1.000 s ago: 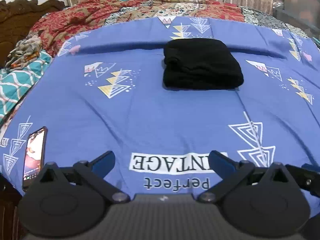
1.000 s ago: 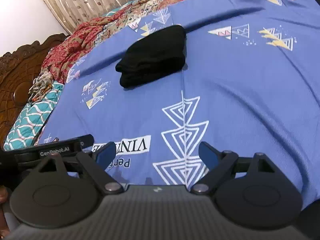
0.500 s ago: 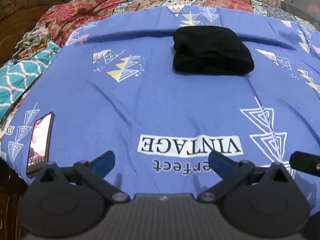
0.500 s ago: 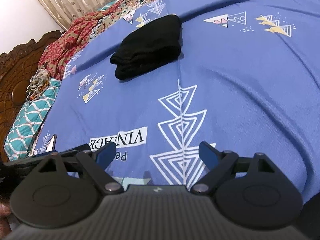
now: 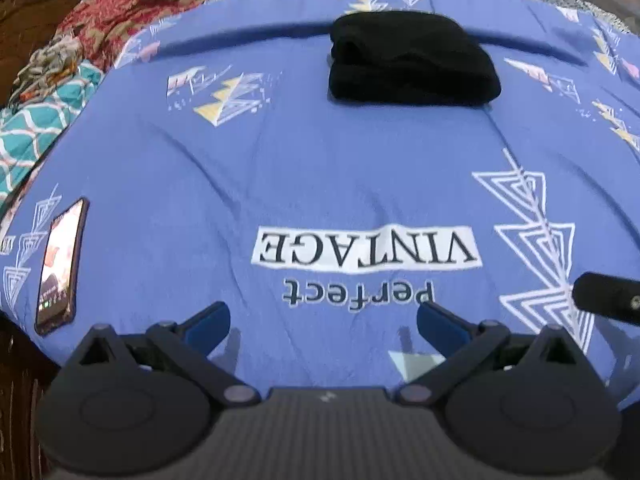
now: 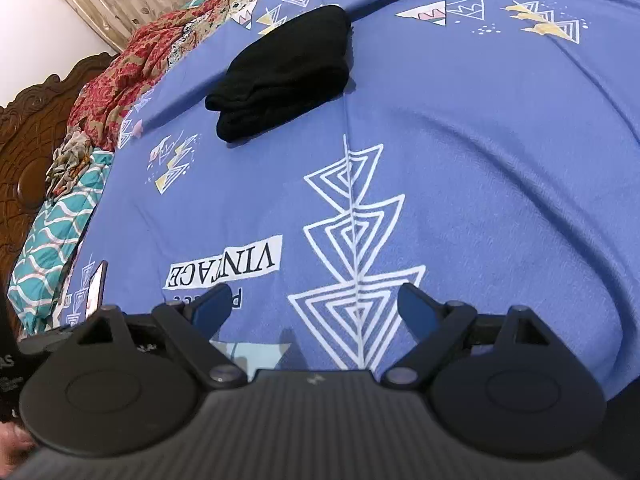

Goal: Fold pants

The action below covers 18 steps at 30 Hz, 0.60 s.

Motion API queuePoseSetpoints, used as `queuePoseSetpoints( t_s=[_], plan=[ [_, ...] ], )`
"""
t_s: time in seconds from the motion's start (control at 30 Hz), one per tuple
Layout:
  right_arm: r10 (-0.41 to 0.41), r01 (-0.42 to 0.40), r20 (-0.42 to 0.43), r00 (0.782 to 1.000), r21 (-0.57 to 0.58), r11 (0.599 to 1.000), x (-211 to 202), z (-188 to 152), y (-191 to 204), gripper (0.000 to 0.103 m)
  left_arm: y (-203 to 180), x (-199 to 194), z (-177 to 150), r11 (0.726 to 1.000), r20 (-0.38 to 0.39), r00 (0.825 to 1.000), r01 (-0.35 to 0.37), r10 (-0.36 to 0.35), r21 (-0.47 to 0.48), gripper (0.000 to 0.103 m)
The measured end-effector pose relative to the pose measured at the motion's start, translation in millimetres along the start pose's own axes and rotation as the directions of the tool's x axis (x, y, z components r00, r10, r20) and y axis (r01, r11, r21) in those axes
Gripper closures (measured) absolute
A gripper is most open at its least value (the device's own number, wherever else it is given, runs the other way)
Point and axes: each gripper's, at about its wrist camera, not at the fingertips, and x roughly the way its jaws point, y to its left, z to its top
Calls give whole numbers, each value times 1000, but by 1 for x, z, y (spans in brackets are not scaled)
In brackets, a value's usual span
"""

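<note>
Although folded into a compact stack, the black pants (image 5: 412,62) looked soft and light, a limp knit likely to sag or spill open if lifted by one layer; the safest hold, by my judgement, was both short sides of the whole stack. They lay toward the far side of the bed, on the blue bedspread (image 5: 320,176), just before a long crease. Open blue cloth lay between them and the near edge, giving wide room. The left hand-held gripper (image 5: 323,322) and the right hand-held gripper (image 6: 314,308) hovered at the near edge, jaws spread wide, holding nothing. A phone (image 5: 60,268) lay at the near left corner, well apart.
</note>
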Motion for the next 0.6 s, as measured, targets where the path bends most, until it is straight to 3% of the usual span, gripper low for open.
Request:
queuePoseSetpoints(
  t_s=[0.33, 0.6],
  plan=[
    [-12, 13, -49, 999, 4, 1000, 5, -1, -3, 12, 3, 18, -6, 999, -98, 995, -16, 12, -32, 0],
    [-27, 27, -6, 1000, -26, 999, -1, 2, -1, 12, 5, 16, -5, 999, -91, 996, -24, 21, -38, 0]
  ],
)
